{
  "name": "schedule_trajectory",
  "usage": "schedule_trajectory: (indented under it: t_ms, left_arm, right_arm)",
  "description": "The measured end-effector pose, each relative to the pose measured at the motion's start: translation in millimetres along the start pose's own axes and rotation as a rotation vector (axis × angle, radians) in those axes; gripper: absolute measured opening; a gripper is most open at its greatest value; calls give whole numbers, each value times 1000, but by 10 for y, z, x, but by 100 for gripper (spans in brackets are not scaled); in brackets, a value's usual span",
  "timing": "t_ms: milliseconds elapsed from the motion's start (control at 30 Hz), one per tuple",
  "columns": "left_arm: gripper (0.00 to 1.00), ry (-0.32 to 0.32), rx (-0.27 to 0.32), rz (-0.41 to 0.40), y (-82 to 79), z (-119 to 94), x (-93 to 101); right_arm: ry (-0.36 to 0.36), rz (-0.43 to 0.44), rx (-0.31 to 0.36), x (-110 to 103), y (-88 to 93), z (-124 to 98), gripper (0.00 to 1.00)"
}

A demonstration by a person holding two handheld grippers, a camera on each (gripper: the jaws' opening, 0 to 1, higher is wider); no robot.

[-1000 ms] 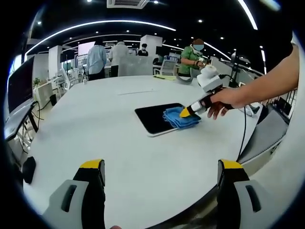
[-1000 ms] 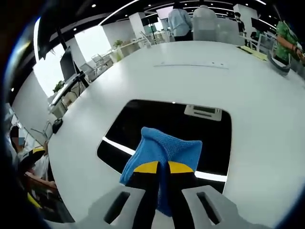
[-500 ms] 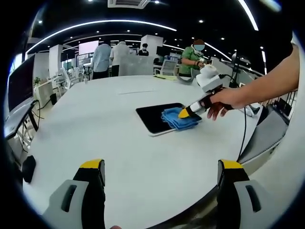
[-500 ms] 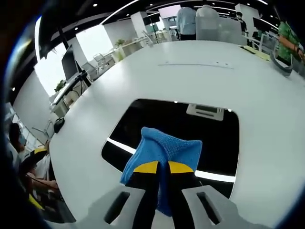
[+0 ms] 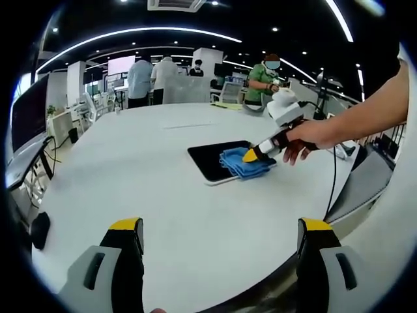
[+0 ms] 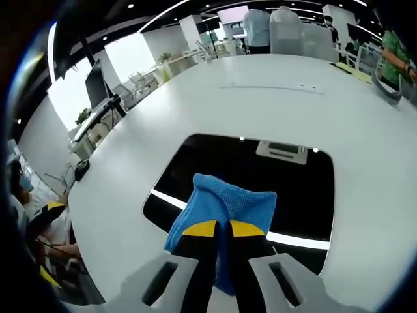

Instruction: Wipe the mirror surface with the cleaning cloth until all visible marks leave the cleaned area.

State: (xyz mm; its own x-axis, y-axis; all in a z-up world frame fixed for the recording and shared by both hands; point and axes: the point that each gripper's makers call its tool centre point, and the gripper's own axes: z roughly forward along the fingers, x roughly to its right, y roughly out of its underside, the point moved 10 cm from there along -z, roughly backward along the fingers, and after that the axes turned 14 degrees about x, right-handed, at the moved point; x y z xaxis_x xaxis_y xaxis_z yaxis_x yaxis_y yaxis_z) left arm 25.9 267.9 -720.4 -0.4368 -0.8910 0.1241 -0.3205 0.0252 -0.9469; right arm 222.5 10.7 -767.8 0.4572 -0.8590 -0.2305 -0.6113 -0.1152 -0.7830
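The mirror (image 5: 218, 162) lies flat on the worktop (image 5: 150, 189). The cleaning cloth (image 6: 225, 207) rests on the mirror, clamped in the right tongs (image 6: 222, 229). The left tongs (image 5: 221, 228) hang above the worktop's near edge, well apart from the mirror.

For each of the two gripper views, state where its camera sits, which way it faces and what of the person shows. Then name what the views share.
Left gripper view: rides on the left gripper, jaws apart and empty, held back over the round white table, facing the dark rectangular mirror; the person's hand holds the right gripper.
Right gripper view: rides on the right gripper, looking down along its jaws, shut on the blue cleaning cloth on the mirror.
Shared: mirror, cloth, table.
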Motion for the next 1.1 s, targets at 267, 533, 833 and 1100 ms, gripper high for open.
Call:
schedule_trajectory:
  t_ms: [267,533,833,1100]
  left_arm:
    - [99,-3,-3,-3,26,-32,-31]
    - [99,-10,0,-6,35,-47,-56]
    - [99,-12,9,-4,13,-36,-48]
    - [99,-17,10,-6,8,-41,-62]
  right_arm:
    - [-8,-8,-7,-63,-12,16,2]
    - [-17,-16,-11,-91,-23,61,2]
    - [-26,-9,-10,-124,-31,105,2]
    - [-34,-9,-13,-155,-34,157,2]
